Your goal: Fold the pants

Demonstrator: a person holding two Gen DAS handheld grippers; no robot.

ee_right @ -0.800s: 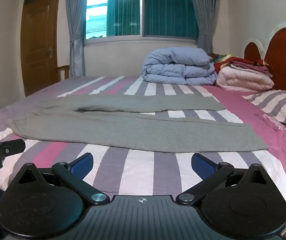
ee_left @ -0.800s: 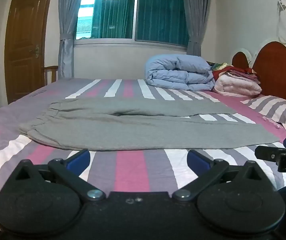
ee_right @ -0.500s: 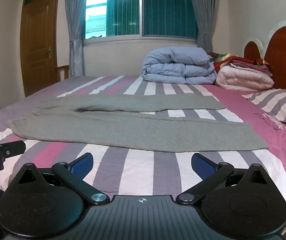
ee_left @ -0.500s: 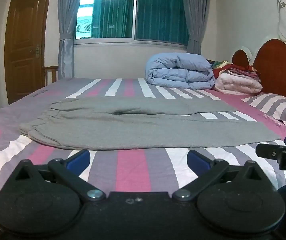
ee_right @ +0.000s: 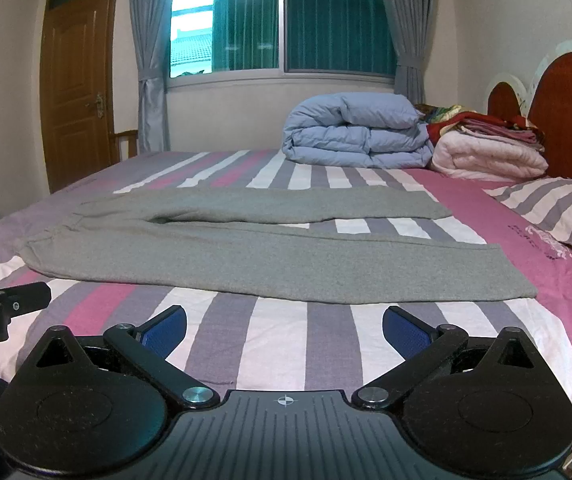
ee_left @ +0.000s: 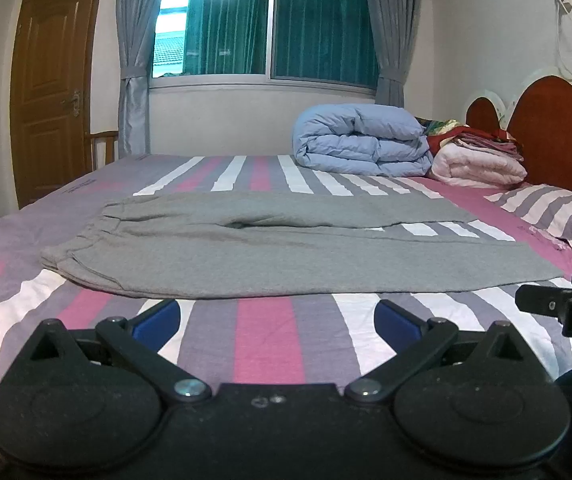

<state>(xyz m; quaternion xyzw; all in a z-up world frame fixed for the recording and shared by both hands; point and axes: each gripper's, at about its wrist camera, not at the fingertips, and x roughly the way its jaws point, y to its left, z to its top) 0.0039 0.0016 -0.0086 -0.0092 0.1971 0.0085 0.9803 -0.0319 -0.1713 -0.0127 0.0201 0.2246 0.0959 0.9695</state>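
Two open grippers, left gripper (ee_left: 276,322) and right gripper (ee_right: 284,330), just short of flat pants (ee_left: 286,252).

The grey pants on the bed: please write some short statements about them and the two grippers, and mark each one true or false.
1. The grey pants lie spread flat on the striped bed. True.
2. The left gripper is shut on the pants. False: it is open and holds nothing, short of the near edge of the pants.
3. The right gripper is open and empty. True.
4. The two legs lie stacked one on the other. False: they lie apart, with bedsheet showing between them.
5. A folded blue quilt lies beyond the pants. True.
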